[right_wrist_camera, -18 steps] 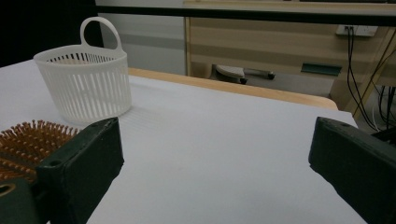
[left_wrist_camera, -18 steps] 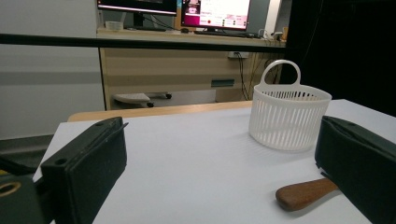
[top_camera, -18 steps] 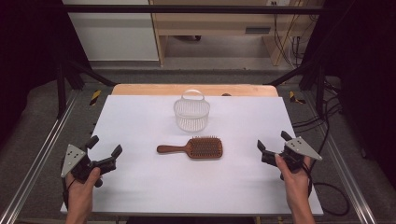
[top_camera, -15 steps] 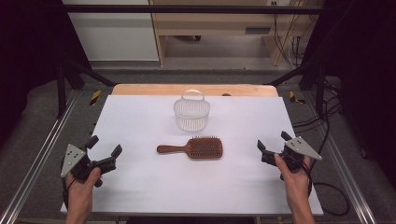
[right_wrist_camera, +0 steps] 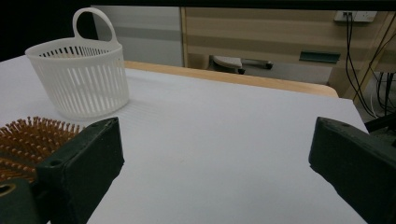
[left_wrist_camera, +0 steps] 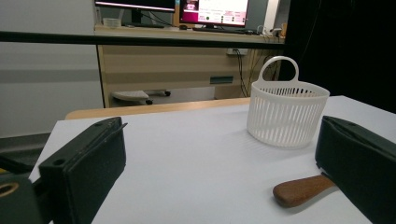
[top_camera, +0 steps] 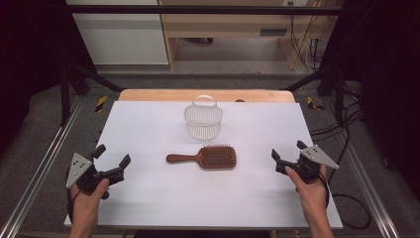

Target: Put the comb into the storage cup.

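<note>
Both tongs, left tongs (top_camera: 112, 159) and right tongs (top_camera: 288, 150), are black, blocky-jawed, each topped by a grey three-cornered plate and trailing a black cable.

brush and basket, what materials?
Brush: looks like wood, reddish-brown with a smooth, slightly glossy handle; the bristles look like pale-tipped pins, material unclear. Basket: likely moulded plastic, white, matte, with thin vertical slats and a one-piece loop handle.

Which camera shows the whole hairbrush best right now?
The high view: the hairbrush lies in full there, bristles up, handle pointing left. The left gripper view gives just its handle end, the right gripper view just part of its bristles.
</note>
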Tool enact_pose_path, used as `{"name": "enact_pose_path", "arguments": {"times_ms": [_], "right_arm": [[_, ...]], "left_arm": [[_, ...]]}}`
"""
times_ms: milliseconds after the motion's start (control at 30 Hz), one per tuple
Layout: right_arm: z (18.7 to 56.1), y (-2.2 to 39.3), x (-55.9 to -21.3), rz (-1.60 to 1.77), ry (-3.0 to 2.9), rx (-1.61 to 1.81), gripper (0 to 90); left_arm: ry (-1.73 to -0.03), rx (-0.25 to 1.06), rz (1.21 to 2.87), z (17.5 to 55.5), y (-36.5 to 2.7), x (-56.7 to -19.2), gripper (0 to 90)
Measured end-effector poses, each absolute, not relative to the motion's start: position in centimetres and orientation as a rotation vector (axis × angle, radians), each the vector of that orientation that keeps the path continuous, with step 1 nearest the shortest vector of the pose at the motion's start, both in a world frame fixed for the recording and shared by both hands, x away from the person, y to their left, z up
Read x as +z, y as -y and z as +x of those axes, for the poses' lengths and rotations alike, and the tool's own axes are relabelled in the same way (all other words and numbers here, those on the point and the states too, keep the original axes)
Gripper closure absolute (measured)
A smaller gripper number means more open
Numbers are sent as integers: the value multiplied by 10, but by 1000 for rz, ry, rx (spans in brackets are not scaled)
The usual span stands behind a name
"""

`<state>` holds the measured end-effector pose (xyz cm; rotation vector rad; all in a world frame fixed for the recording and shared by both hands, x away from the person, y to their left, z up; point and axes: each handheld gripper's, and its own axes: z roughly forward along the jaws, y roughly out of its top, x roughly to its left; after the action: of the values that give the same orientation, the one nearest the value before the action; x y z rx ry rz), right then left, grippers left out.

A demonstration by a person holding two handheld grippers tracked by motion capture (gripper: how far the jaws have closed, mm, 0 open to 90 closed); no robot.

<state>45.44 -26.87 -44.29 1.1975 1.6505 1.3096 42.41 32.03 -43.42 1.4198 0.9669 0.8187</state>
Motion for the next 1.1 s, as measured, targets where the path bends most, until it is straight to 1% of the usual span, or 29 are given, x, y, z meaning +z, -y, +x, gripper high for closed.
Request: {"name": "enact_pose_path", "arguments": {"times_ms": [367, 600, 700, 800, 900, 1000, 1033, 1100], "right_arm": [[454, 260, -444, 1210, -1687, 1305, 59], [454, 249, -447, 1216, -1750, 1306, 95], [453, 243, -448, 1223, -1785, 1303, 136], [453, 238, -449, 1213, -1812, 1305, 153], [451, 229, -449, 1198, -1849, 1300, 215], [451, 226, -450, 1202, -1870, 1292, 238], [451, 222, -451, 1198, -1894, 1292, 275], [450, 220, -452, 1196, -1907, 1296, 315]], "left_arm": [[-959, 810, 1437, 423, -317, -434, 19], [-958, 807, 1441, 423, -315, -434, 19], [-957, 806, 1444, 423, -315, -434, 19], [-956, 806, 1445, 423, -315, -435, 19], [-955, 806, 1446, 423, -314, -435, 19], [-954, 807, 1448, 423, -314, -435, 19], [-952, 807, 1449, 423, -314, -435, 19], [-953, 806, 1449, 423, -314, -435, 19]]}}
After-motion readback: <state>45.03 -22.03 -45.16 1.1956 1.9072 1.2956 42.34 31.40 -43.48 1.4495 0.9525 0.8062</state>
